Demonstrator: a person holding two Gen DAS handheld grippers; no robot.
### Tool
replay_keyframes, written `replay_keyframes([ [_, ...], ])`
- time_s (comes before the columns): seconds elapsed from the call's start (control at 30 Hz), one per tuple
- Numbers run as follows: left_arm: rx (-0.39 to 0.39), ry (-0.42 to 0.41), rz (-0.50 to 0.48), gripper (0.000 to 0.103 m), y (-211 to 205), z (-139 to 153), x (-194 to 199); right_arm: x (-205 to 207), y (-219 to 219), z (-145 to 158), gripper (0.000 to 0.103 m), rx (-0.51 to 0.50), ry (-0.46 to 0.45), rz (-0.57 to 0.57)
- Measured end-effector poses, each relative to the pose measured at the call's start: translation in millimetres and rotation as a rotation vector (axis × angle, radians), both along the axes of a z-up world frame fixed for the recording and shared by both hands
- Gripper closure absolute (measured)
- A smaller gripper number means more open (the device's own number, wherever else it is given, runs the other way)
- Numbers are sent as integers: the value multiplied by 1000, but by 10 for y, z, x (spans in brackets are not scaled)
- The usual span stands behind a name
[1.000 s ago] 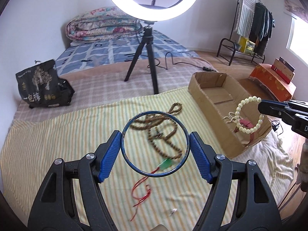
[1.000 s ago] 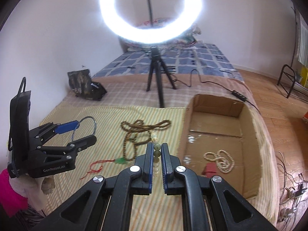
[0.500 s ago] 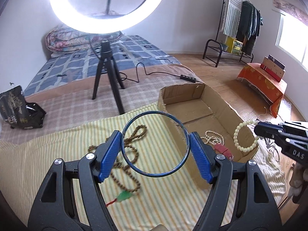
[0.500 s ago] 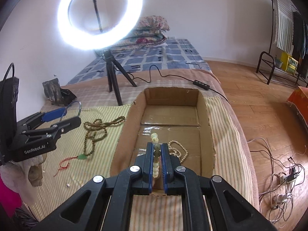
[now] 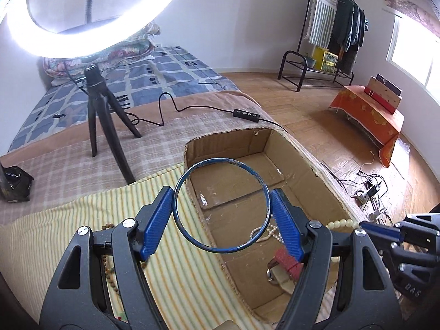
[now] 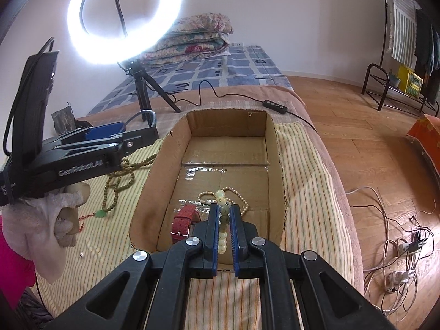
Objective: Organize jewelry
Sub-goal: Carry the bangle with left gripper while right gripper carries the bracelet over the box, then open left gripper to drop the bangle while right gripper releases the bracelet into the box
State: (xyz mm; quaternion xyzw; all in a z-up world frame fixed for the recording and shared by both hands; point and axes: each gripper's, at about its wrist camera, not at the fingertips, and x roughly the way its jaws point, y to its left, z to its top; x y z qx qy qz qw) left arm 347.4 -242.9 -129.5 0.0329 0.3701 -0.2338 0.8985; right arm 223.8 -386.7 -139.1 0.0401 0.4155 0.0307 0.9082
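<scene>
We hold a blue bangle (image 5: 221,205) in the left hand-held gripper (image 5: 222,221) and beads (image 6: 223,220) clamped in the right hand-held gripper (image 6: 224,236), both over the box (image 6: 277,148) at frame centre, where pearls (image 6: 233,192) and a red strap (image 6: 184,218) lie; a brown necklace (image 6: 122,177) remains on the bed at left.

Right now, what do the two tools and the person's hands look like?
Both tools, left and right, have black plastic scissor-style arms with silver rivets and ribbed blue pads. White lettering "GenRobot.AI" marks the left tool's side. A black cable loops from its rear housing. The left hand wears a pale fuzzy glove; the sleeve is pink.
</scene>
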Motion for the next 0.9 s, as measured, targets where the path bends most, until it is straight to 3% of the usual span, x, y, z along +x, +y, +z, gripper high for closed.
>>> replay_keyframes([
  [0.47, -12, 60, 8, 29, -268, -129, 184, 35, -24, -55, 97, 32, 11, -5],
  [0.53, -22, 79, 6, 27, -263, -142, 205, 33, -27, -49, 77, 39, 8, -10],
  [0.67, -22, 74, 18, 26, -242, -119, 196, 41, -17, -60, 61, 64, 16, -11],
  [0.73, -20, 71, 20, 26, -220, -95, 179, 35, 8, -65, 45, 50, 12, -14],
  [0.9, -18, 59, 23, 26, -162, -27, 144, 17, 50, -55, 32, 37, 7, -15],
])
